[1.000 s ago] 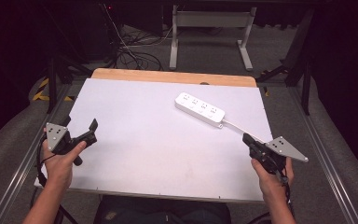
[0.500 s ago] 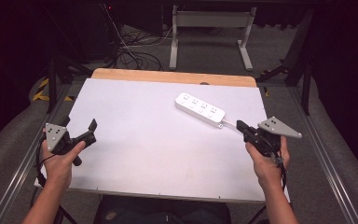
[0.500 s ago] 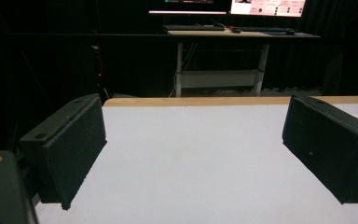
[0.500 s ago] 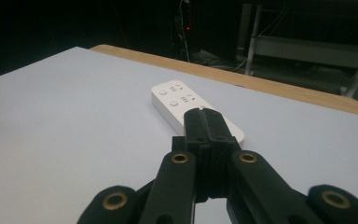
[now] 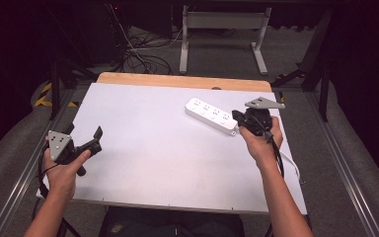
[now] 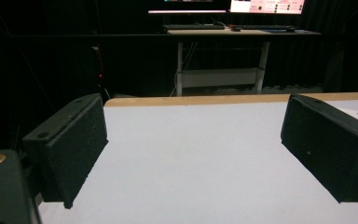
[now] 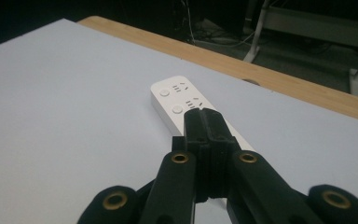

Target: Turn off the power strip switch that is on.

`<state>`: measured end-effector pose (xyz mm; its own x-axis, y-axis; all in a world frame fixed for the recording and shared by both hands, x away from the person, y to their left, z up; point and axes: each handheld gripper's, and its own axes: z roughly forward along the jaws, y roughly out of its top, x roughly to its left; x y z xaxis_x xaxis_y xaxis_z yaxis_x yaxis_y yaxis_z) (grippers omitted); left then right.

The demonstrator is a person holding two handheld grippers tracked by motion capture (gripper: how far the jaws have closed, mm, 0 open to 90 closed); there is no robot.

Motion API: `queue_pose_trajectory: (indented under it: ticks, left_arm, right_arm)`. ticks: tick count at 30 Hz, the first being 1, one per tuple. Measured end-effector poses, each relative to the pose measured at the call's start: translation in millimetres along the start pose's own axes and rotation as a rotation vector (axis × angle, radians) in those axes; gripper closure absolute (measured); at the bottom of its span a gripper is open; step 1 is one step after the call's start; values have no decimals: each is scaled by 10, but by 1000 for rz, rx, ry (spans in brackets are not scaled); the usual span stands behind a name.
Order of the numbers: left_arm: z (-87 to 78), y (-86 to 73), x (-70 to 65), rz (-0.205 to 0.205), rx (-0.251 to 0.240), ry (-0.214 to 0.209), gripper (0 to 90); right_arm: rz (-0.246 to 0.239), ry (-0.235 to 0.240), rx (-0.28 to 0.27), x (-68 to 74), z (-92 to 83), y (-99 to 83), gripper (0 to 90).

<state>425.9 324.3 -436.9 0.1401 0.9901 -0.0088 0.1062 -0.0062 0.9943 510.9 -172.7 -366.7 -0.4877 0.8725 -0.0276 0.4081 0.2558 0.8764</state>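
Observation:
A white power strip (image 5: 210,113) lies on the white table top (image 5: 153,148) at the right back, angled, with its cable (image 5: 292,165) trailing off the right side. My right gripper (image 5: 237,117) is shut, with its jaws pressed together just above the strip's near end. In the right gripper view the closed jaws (image 7: 204,122) cover the middle of the power strip (image 7: 175,95), whose far sockets and buttons show. My left gripper (image 5: 96,136) hovers at the table's left edge, open, with nothing between its pads (image 6: 77,140).
A wooden strip (image 5: 177,81) runs along the table's far edge. Beyond it on the floor are a desk frame (image 5: 222,29) and tangled cables (image 5: 138,57). Metal rails (image 5: 345,182) flank the table on both sides.
My right gripper has moved forward and left from the table's right edge to the power strip's near end. The left gripper has stayed put.

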Motion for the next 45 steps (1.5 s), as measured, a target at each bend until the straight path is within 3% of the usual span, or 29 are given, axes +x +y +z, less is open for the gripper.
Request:
queue_pose_trajectory:
  ticks: [10,13,18,30,39,45]
  left_arm:
    - [-4,-7,-8,17,5,2,75]
    - [-16,-9,-2,13,5,4,69]
    - [-34,-10,5,21,7,-1,66]
    - [-38,-11,-8,27,8,-9,67]
    - [-42,-8,-10,27,8,-12,69]
    - [-47,-6,-13,27,6,-15,71]
  right_arm:
    - [-1,5,110,-98,520,102,900]
    - [-8,-2,168,-136,776,52,900]
    - [-13,-15,222,-166,987,-31,900]
    - [-19,-35,287,-218,1232,-222,900]
    - [-32,-43,306,-186,1267,-260,900]
    - [-4,-40,301,-197,1264,-274,900]
